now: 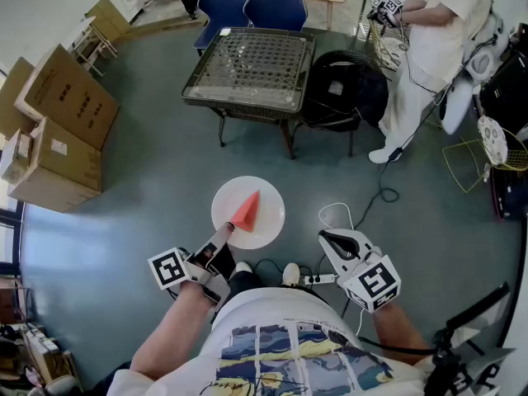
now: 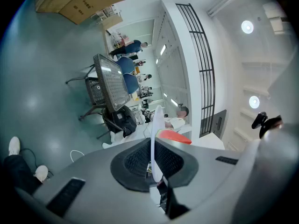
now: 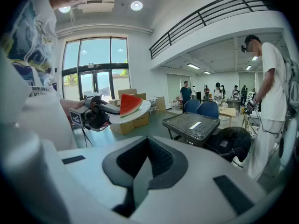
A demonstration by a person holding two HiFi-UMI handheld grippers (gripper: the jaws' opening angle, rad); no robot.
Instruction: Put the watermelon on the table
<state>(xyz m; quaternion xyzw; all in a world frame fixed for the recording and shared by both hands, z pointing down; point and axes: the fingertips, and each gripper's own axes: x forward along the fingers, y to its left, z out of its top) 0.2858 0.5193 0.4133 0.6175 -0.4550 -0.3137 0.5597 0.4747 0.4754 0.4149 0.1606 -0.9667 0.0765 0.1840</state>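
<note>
Watermelon slice point(image 1: 246, 210) rides on the white plate point(image 1: 273, 218), up off the floor! Left tool point(image 1: 221, 238) is clamped on the plate's rim at 7 o'clock. Right tool point(image 1: 334, 239) is closed and empty. Bench point(image 1: 247, 64) stands well apart at 12 o'clock.

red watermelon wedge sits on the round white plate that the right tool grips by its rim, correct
Not quite: it is the left tool that grips the round white plate by its rim, as the left gripper view shows. The right tool is shut on nothing. The red watermelon wedge does sit on that plate.
</note>
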